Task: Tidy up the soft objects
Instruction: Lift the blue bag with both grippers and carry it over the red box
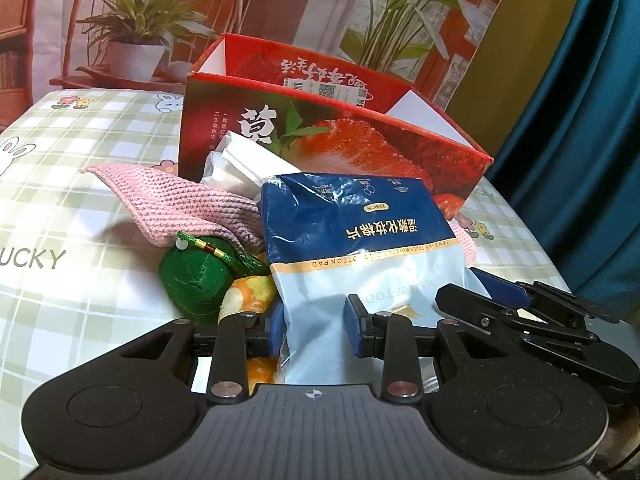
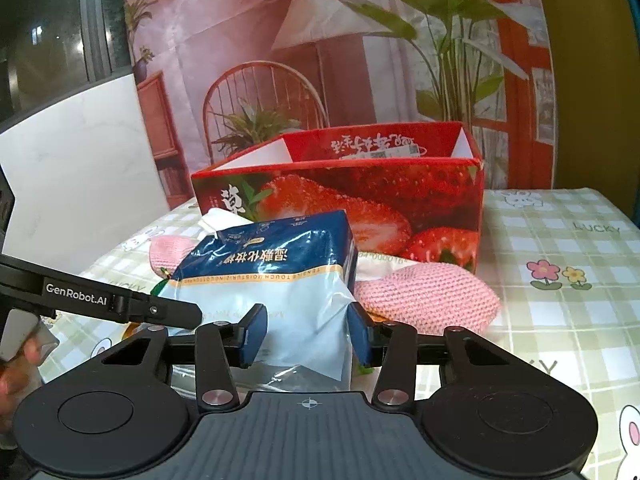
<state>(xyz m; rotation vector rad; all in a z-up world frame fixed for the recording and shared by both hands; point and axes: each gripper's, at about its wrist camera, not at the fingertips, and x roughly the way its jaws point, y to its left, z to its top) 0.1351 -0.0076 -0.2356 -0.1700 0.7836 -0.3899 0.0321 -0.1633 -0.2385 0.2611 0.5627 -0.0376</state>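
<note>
Cotton pad bag (image 1: 352, 248), centre frame, upright between both your grippers: left gripper (image 1: 316, 330) clenched on its lower end, right gripper (image 2: 306, 334) pinching it, strawberry box (image 2: 360, 208) directly behind.

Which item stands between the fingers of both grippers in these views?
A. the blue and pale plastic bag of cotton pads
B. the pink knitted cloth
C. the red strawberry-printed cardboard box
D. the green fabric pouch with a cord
A: the blue and pale plastic bag of cotton pads sits between the fingers of the left gripper and of the right gripper; the other items lie beside or behind it.
</note>
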